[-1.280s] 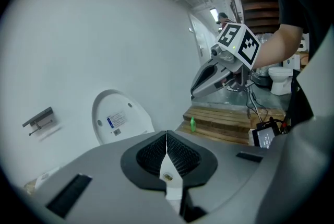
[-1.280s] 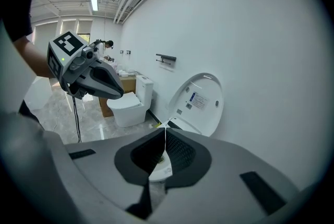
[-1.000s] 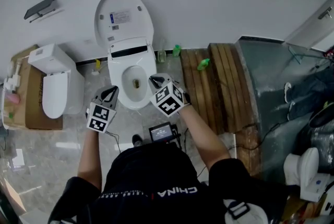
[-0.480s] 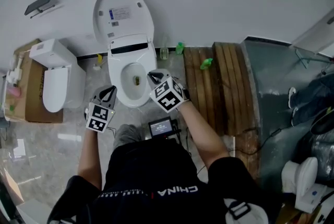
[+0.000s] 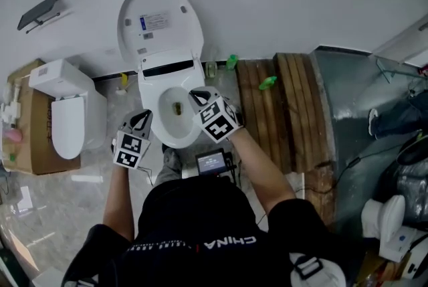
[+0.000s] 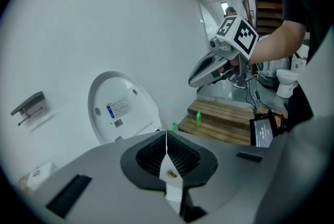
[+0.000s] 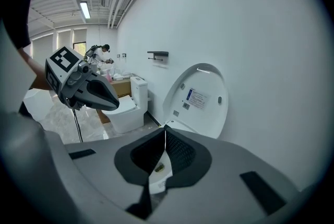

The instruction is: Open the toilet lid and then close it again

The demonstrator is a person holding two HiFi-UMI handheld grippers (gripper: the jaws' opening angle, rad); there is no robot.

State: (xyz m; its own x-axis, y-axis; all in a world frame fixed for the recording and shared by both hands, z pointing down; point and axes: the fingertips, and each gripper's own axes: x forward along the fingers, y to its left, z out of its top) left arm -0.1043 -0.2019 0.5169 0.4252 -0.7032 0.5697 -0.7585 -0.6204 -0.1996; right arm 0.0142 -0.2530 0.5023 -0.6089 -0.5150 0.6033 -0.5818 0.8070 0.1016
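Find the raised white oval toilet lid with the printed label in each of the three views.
Head view: the white oval toilet lid is upper left of centre, upright against the wall.
Left gripper view: the lid is left of centre.
Right gripper view: the lid is right of centre.
Shared landmark: the dark wall bracket, left of the lid in every view.

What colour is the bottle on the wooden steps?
Green. The bottle shows best in the head view.
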